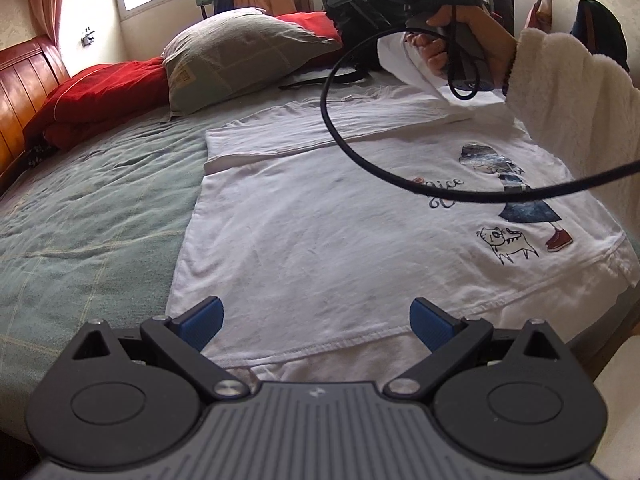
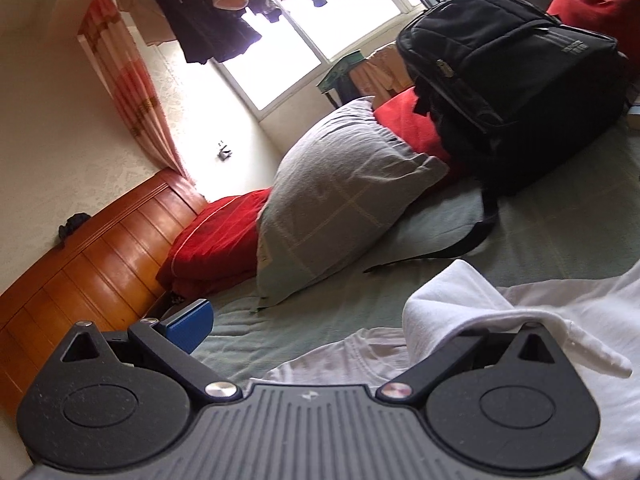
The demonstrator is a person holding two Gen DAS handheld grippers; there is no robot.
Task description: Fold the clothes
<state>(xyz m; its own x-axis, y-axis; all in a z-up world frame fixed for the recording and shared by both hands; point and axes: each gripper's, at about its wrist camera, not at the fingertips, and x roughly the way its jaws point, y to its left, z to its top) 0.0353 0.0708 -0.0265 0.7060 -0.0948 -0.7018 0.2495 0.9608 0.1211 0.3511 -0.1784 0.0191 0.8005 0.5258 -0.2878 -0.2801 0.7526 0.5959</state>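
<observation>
A white T-shirt (image 1: 320,232) with a cartoon print (image 1: 516,200) lies flat on the green bed sheet (image 1: 80,208). Its far part (image 1: 340,120) is folded in across the top. My left gripper (image 1: 316,320) hovers open just above the near hem, with nothing between its blue pads (image 1: 204,320). A hand (image 1: 476,36) in a white fleece sleeve holds the right gripper over the shirt's far right corner, where white cloth (image 1: 404,56) is lifted. In the right wrist view my right gripper (image 2: 316,328) stands open. A fold of the shirt (image 2: 460,300) drapes over its right finger and hides that pad.
A grey pillow (image 1: 240,52) and red bedding (image 1: 100,96) lie against the wooden headboard (image 1: 24,92). A black backpack (image 2: 512,80) stands on the bed behind the shirt. A black cable (image 1: 332,120) loops in the air over the shirt. The bed's edge drops off at the right.
</observation>
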